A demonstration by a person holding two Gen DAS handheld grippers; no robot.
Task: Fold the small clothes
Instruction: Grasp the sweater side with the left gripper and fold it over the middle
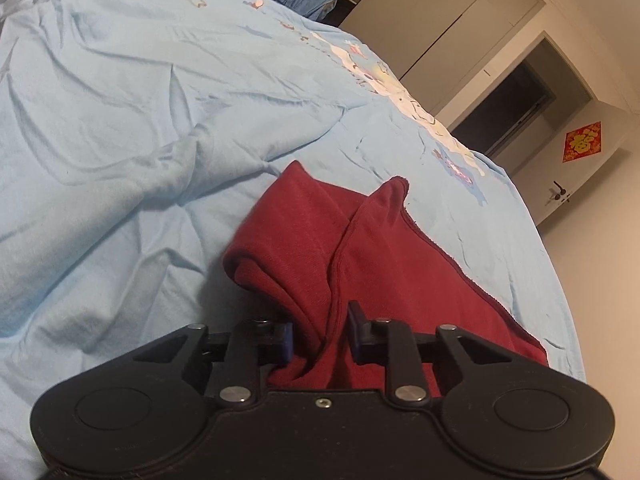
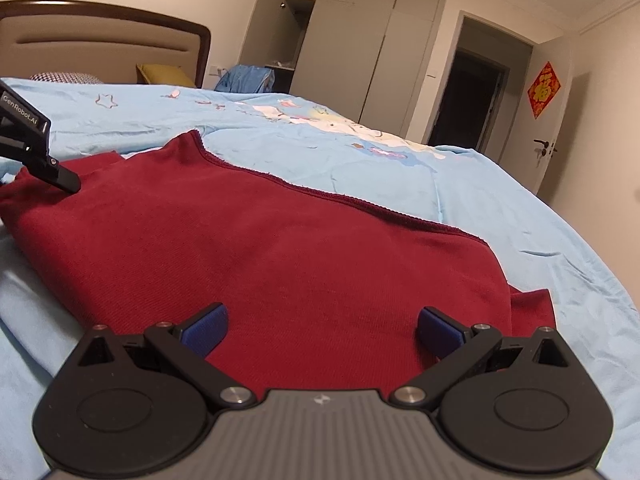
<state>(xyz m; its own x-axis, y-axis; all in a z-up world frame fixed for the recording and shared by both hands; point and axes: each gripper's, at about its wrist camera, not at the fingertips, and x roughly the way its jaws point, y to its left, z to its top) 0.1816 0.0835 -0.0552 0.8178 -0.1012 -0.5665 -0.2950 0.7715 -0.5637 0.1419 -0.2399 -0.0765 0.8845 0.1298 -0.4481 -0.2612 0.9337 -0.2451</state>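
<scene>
A dark red knit garment [image 2: 260, 248] lies on a light blue bed cover [image 2: 440, 184]. In the left wrist view the garment [image 1: 360, 248] is bunched into thick folds. My left gripper [image 1: 320, 332] has its jaws narrowly apart with a red fold running between them; whether they pinch it is unclear. The left gripper also shows in the right wrist view [image 2: 68, 180], at the garment's far left corner. My right gripper [image 2: 322, 328] is wide open, low over the garment's near edge, holding nothing.
The bed cover [image 1: 120, 120] is wrinkled, with a cartoon print along the far side. A headboard [image 2: 100, 36], a yellow pillow [image 2: 164, 74] and a blue heap [image 2: 248, 78] stand beyond. Wardrobe doors [image 2: 360, 52] and a dark doorway [image 2: 464, 96] are behind.
</scene>
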